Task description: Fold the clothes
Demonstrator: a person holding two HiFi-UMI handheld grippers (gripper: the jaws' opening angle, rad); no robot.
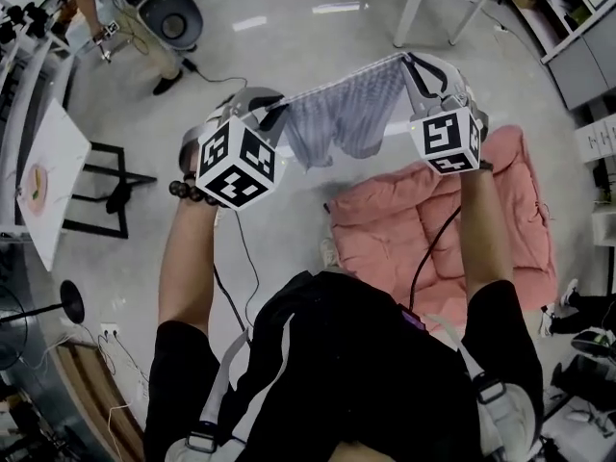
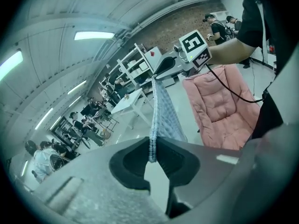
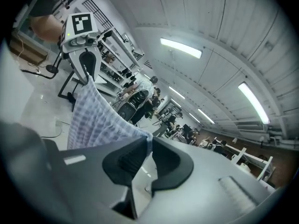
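Looking down in the head view, finds the checked blue-grey garment (image 1: 346, 114) strung in the air between the left gripper (image 1: 272, 107) and the right gripper (image 1: 409, 63), top edge pulled nearly straight, the rest sagging in loose folds above the grey floor (image 1: 289, 37) near the far edge of the pink quilted mat (image 1: 452, 229). Reads as a spreading hold, with the grippers raised and well apart so the cloth hangs open and clear, probably ahead of laying it on the mat for folding. Turning to the left gripper view, sees the jaws almost together, pinched on a bunched edge of the garment right at the pads, the cloth running off as a taut narrow band to the other gripper. Gripped at the very edge, likely for a clean corner with no slack hidden. Moving to the right gripper view, shows much the same: jaws all but closed, clamped on the opposite corner, checked fabric draping down and away toward the left gripper. Matched grips at both ends, presumably to hold the top edge level. No fold made yet.
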